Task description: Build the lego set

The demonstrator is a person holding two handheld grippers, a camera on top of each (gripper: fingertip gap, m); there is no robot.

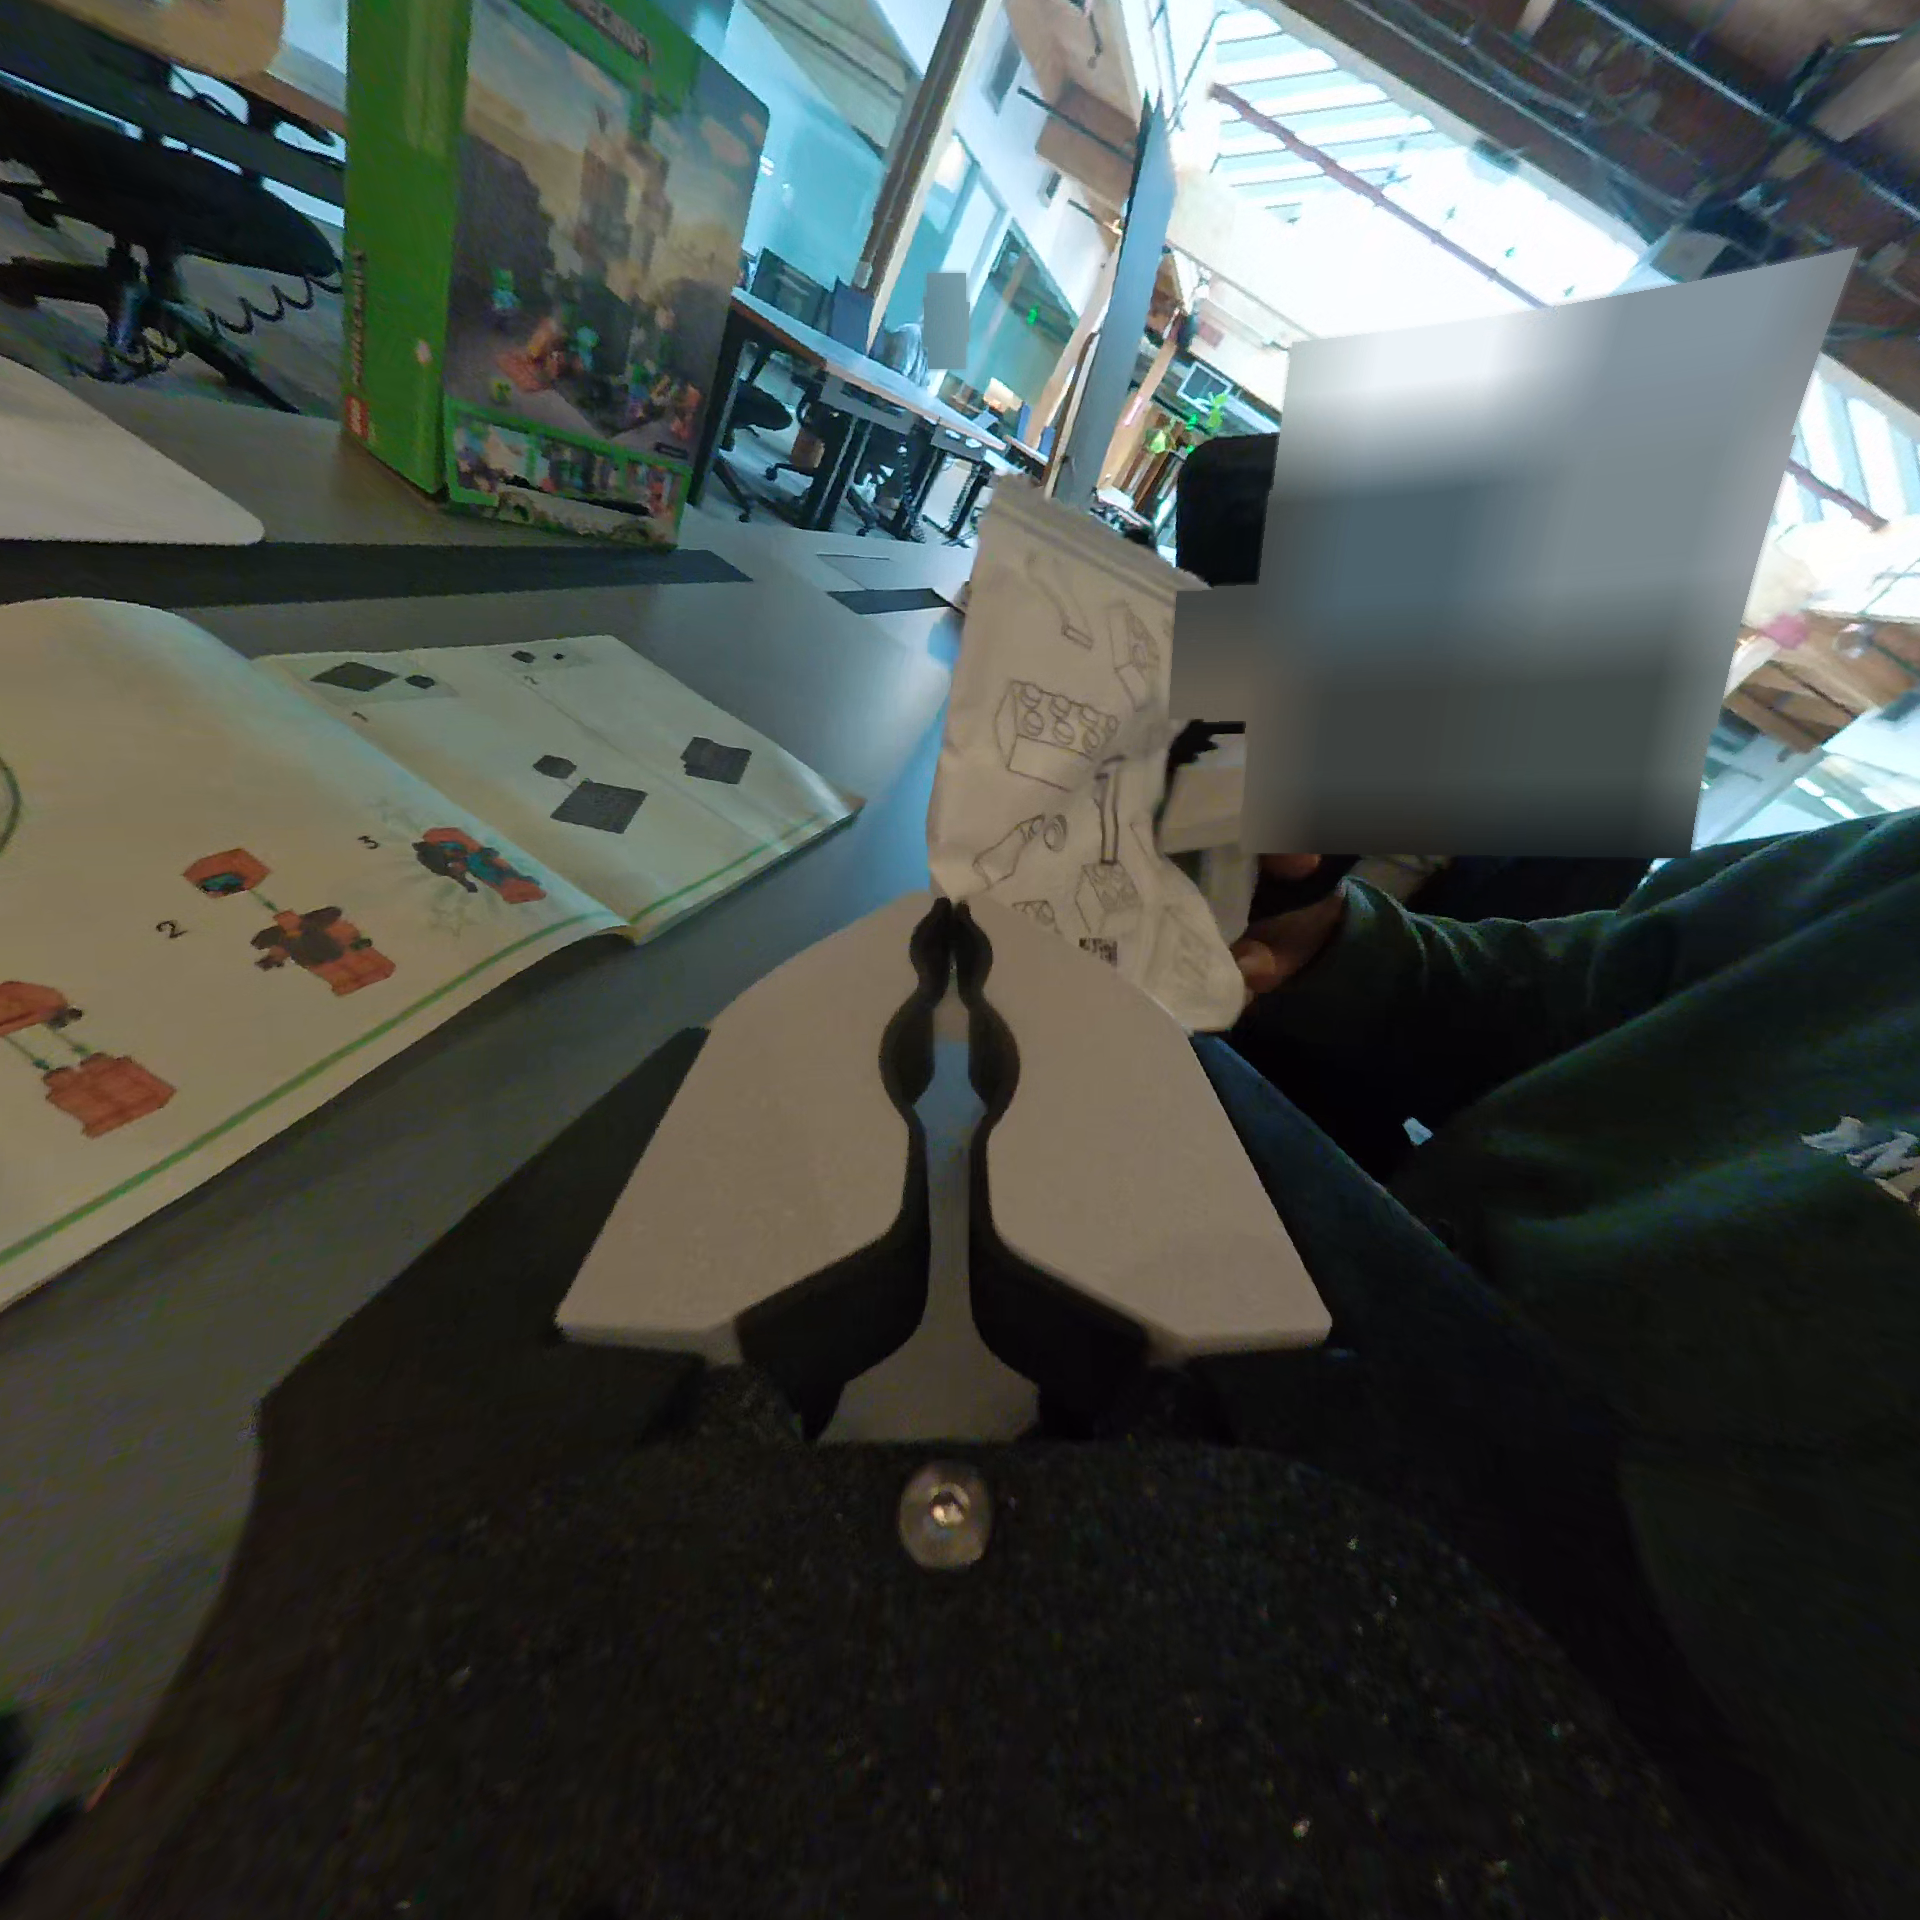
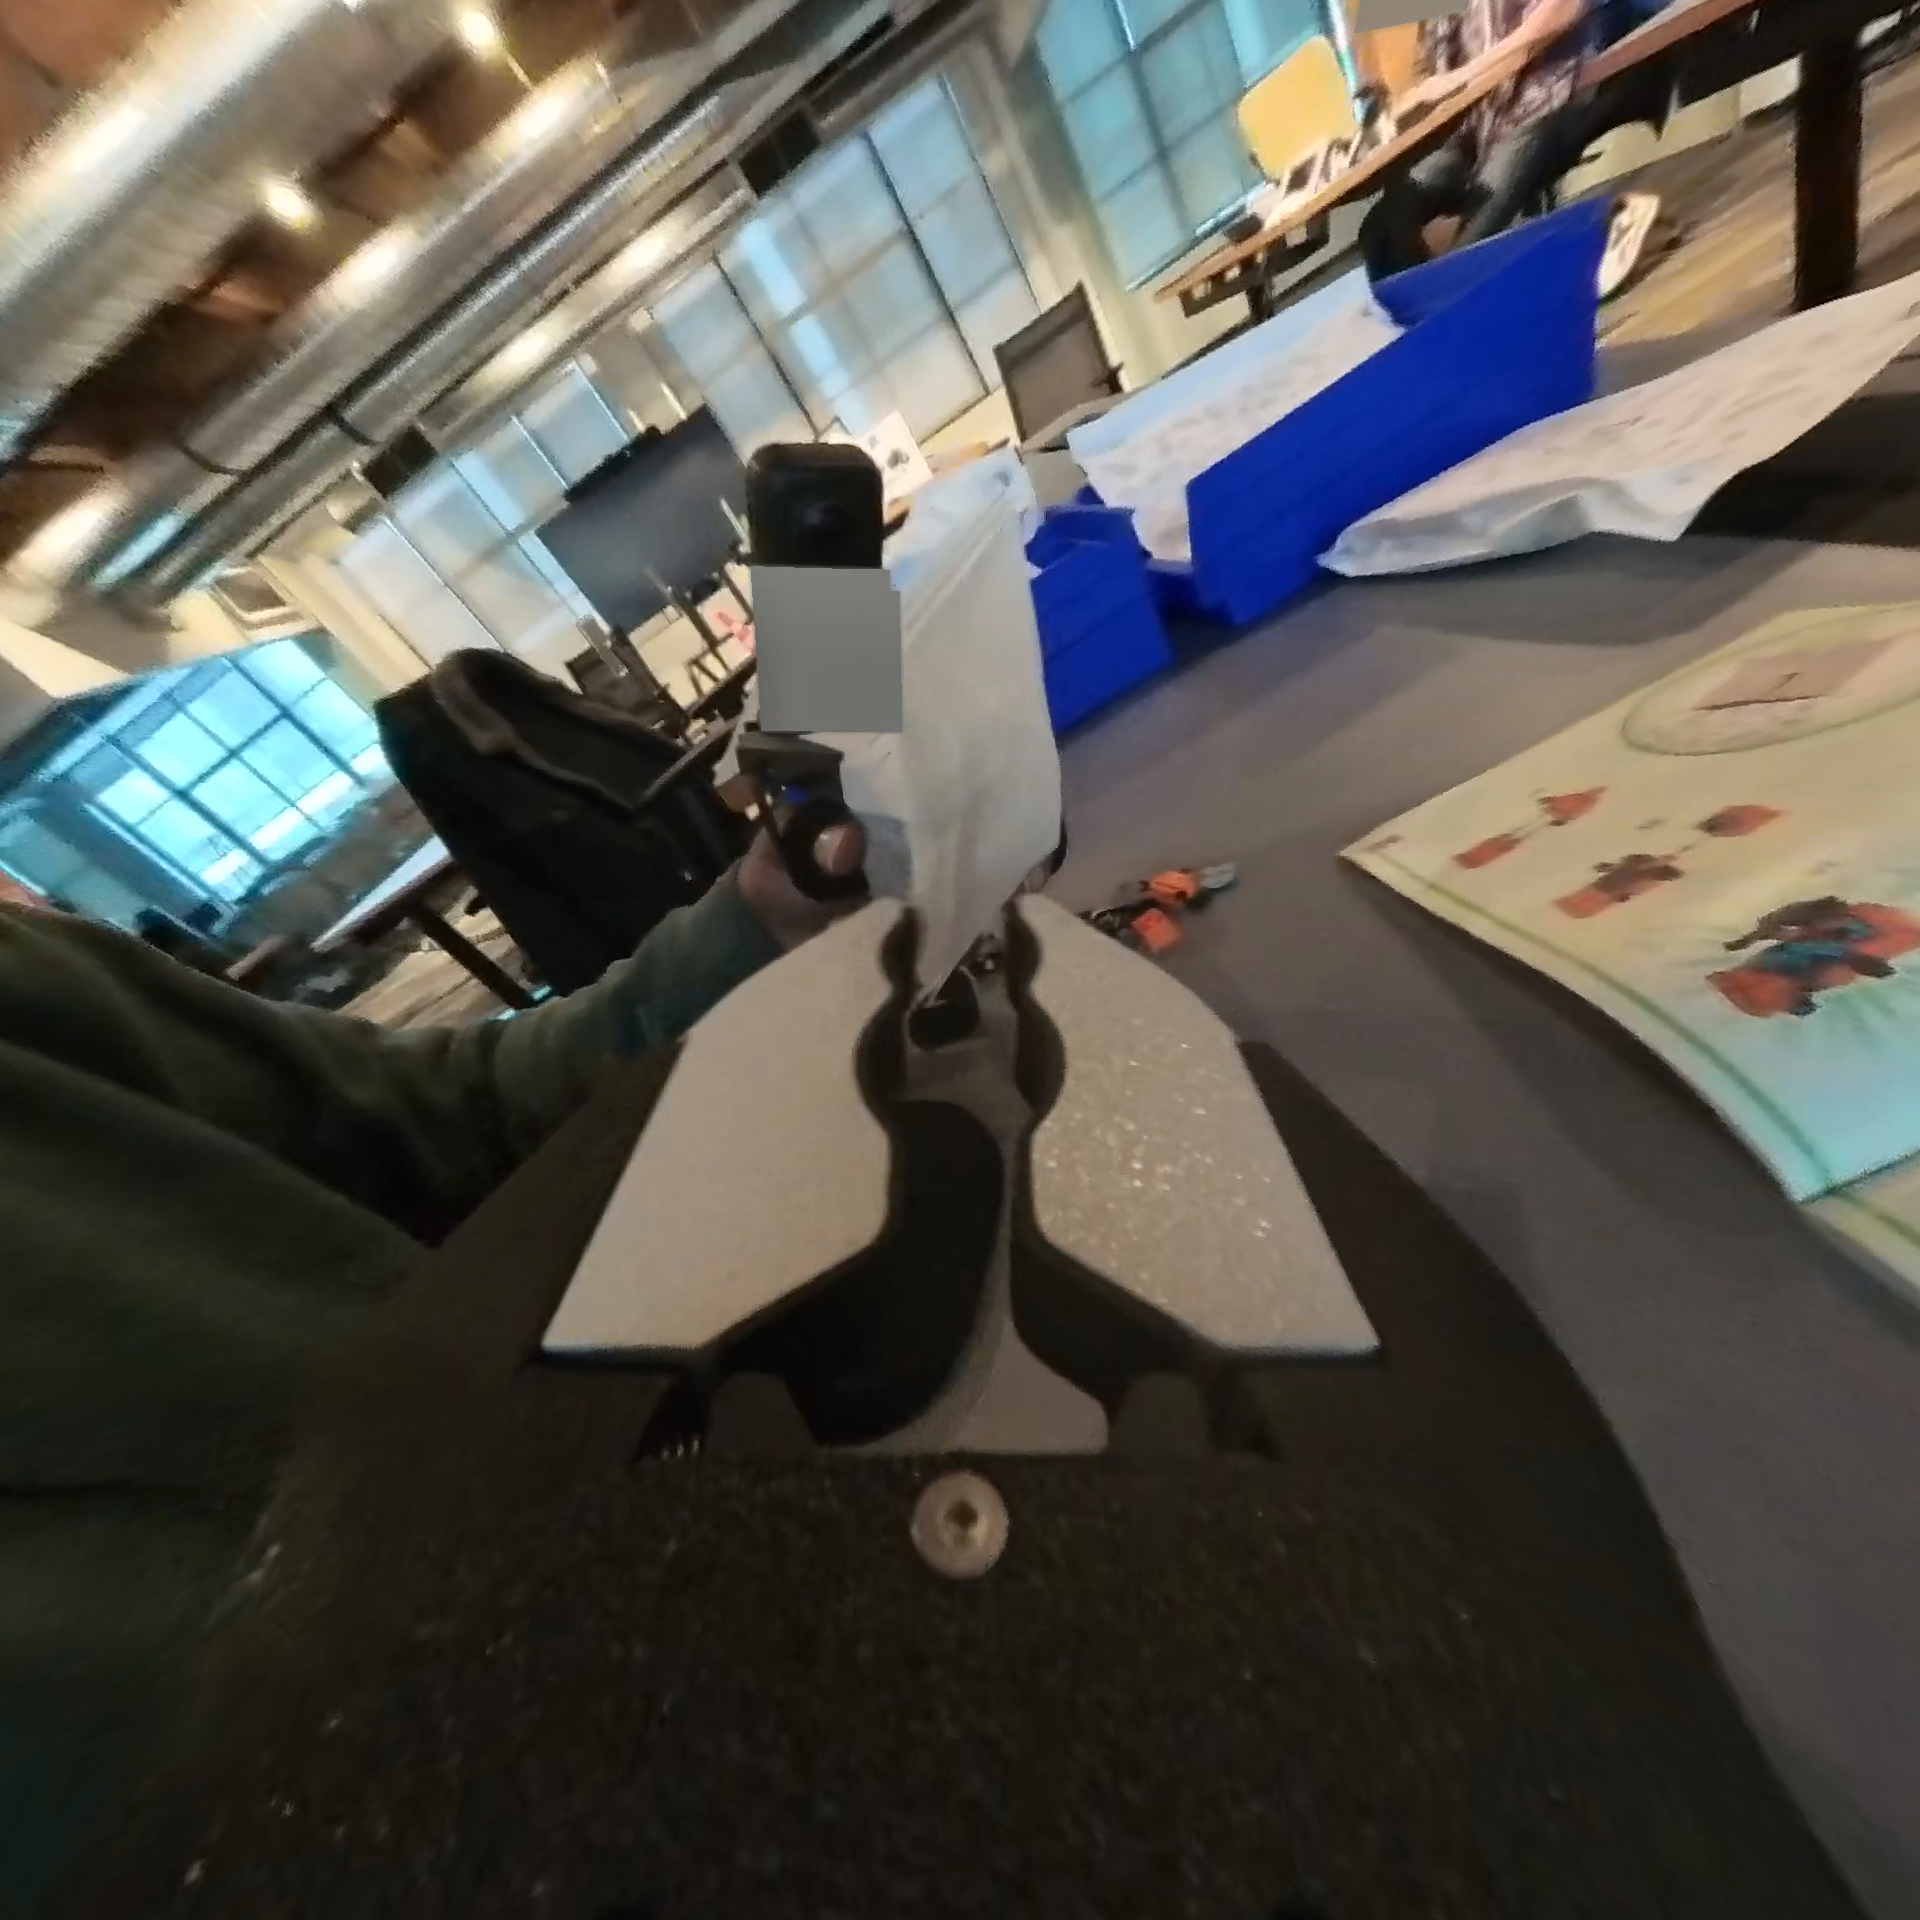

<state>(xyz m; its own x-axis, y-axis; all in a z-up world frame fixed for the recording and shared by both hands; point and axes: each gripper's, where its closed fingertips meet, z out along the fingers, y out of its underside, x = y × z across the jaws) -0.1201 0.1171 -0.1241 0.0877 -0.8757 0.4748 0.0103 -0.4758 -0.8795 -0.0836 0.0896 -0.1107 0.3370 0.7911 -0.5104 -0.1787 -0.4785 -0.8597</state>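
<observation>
While the left claw (image 1: 951, 914) is pinching the white paper parts bag (image 1: 1049, 748) upright above the bench (image 1: 810, 665), the bag is waiting to be opened.
The right claw (image 2: 961, 914), narrowly parted around the bag's lower corner, is needing to close and tear; the instruction booklet (image 1: 343, 831) is lying at ten o'clock.

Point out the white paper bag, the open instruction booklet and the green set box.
white paper bag (image 1: 1049, 748): left wrist view, printed front.
instruction booklet (image 1: 312, 831): left wrist view, left page.
green set box (image 1: 582, 270): left wrist view, picture face.

Booklet (image 1: 343, 831) on table (image 1: 852, 665) (open), box (image 1: 551, 270) behind
</observation>
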